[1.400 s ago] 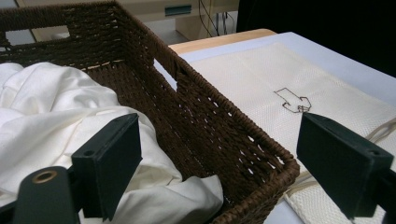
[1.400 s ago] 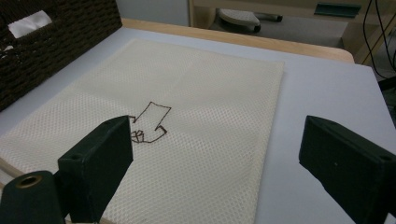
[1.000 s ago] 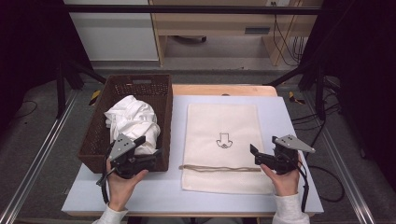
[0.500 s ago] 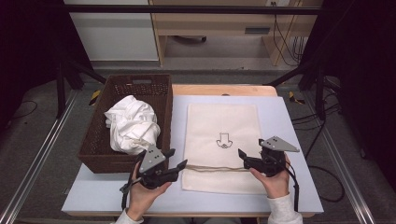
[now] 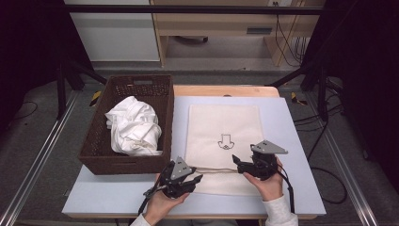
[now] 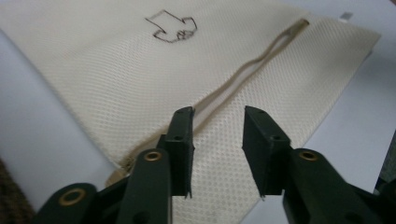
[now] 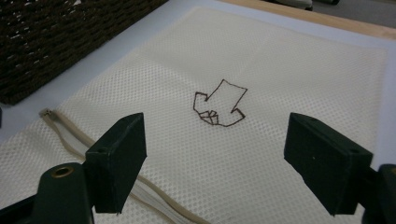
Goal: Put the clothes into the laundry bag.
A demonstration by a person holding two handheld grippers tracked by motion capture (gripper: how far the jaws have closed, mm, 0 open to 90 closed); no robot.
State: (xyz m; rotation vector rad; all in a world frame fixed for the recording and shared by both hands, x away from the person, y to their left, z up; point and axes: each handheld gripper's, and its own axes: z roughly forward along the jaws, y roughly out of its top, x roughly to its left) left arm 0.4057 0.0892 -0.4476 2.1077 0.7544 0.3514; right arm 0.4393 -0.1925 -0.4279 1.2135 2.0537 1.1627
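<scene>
Mesh bag (image 5: 225, 141) lies flat mid-table, zipper (image 5: 214, 170) along near edge, within your reach; left gripper (image 5: 195, 178) at zipper's left end, jaws just narrowing, apart, nothing pinched; right gripper (image 5: 236, 161) over right end, spread wide, empty; likely poised to unzip; basket (image 5: 96, 150) at left edge holds white cloth (image 5: 133, 125), presumably awaiting bagging.

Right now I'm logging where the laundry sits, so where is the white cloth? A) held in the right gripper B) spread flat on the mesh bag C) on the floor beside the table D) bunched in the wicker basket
D: the white cloth lies crumpled inside the brown wicker basket, left of the flat mesh bag, apart from both grippers.
</scene>
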